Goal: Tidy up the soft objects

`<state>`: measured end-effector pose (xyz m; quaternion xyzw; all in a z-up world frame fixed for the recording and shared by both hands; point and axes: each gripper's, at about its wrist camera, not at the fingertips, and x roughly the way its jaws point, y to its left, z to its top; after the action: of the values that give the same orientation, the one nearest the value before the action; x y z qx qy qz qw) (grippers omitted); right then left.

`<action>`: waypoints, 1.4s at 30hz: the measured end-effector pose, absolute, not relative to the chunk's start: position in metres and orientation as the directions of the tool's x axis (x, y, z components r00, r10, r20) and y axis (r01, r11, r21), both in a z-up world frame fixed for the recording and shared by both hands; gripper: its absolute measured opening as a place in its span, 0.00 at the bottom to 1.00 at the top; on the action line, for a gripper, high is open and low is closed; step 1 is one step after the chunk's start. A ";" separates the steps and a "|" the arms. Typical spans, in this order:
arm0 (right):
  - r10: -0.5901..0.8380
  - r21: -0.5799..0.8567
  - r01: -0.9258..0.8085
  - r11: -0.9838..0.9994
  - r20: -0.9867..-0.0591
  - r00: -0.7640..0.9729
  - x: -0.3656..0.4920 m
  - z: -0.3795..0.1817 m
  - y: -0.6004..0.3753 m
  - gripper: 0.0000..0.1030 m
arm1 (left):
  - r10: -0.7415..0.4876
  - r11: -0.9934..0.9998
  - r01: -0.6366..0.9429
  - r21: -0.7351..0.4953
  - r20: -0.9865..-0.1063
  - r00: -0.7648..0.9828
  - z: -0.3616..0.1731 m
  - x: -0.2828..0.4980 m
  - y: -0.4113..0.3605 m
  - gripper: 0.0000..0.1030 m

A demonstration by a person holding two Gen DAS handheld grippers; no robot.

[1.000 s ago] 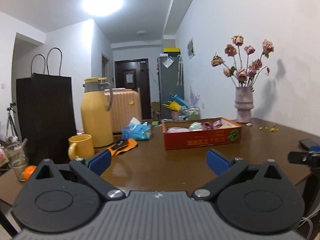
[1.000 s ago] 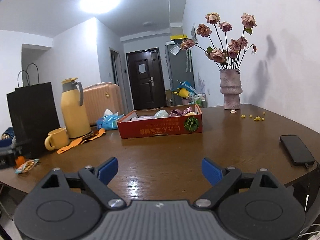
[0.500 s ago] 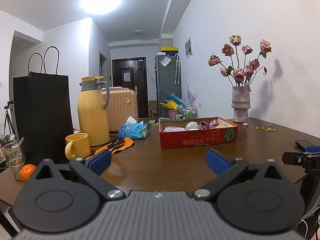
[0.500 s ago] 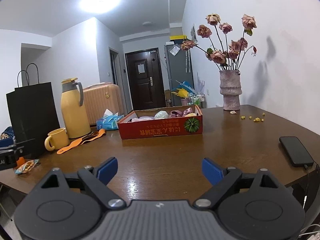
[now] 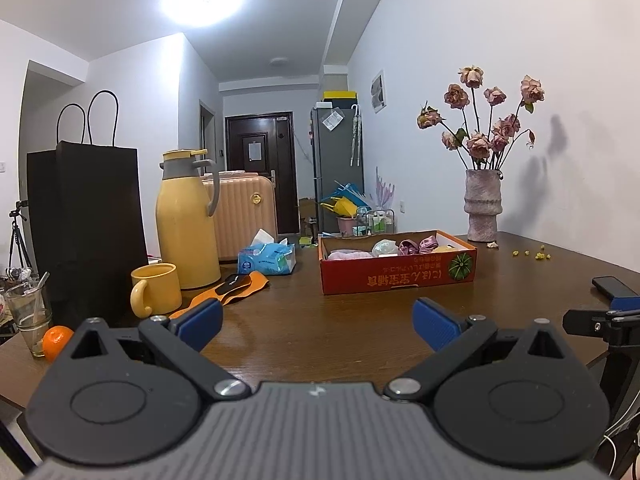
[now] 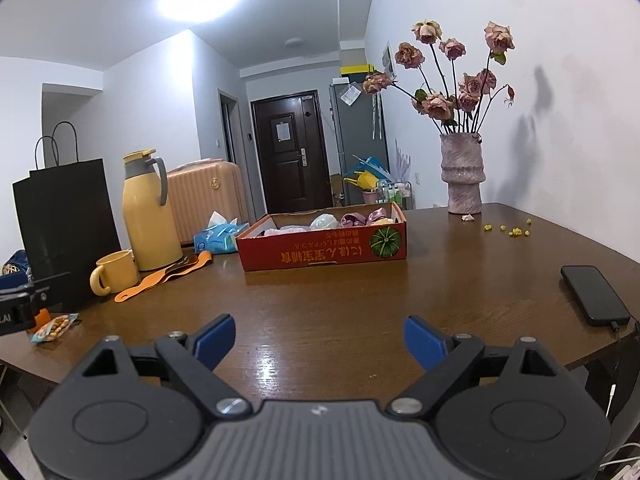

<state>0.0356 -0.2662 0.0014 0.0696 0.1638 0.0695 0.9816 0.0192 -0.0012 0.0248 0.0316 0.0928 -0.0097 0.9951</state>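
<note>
A red cardboard box (image 5: 396,276) (image 6: 320,250) stands on the brown table, holding soft items: a pink cloth (image 5: 348,255), a pale bundle (image 5: 384,247) and purple scrunchies (image 5: 418,245) (image 6: 362,217). An orange strap (image 5: 236,286) (image 6: 168,276) lies on the table left of the box. My left gripper (image 5: 316,322) is open and empty, near the table's front edge, well short of the box. My right gripper (image 6: 320,338) is open and empty, also at the front edge.
A yellow thermos (image 5: 186,220), yellow mug (image 5: 156,290), black paper bag (image 5: 86,224), tissue pack (image 5: 266,258), glass (image 5: 30,312) and orange (image 5: 56,342) stand at the left. A vase of dried roses (image 6: 462,172) stands far right. A phone (image 6: 596,294) lies at the right edge.
The left gripper has drifted slightly back and left; the box looks a little farther. The right gripper has barely moved. Both jaws stay open.
</note>
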 end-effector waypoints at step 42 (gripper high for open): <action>0.179 0.181 -0.128 0.975 -0.302 0.936 0.034 0.002 -0.268 0.88 | -0.020 0.998 0.031 0.056 -0.184 0.983 0.023 0.018 0.002 1.00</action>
<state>0.0340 -0.2675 0.0020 0.0796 0.1604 0.0785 0.9807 0.0185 0.0019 0.0234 0.0295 0.0922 -0.0129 0.9952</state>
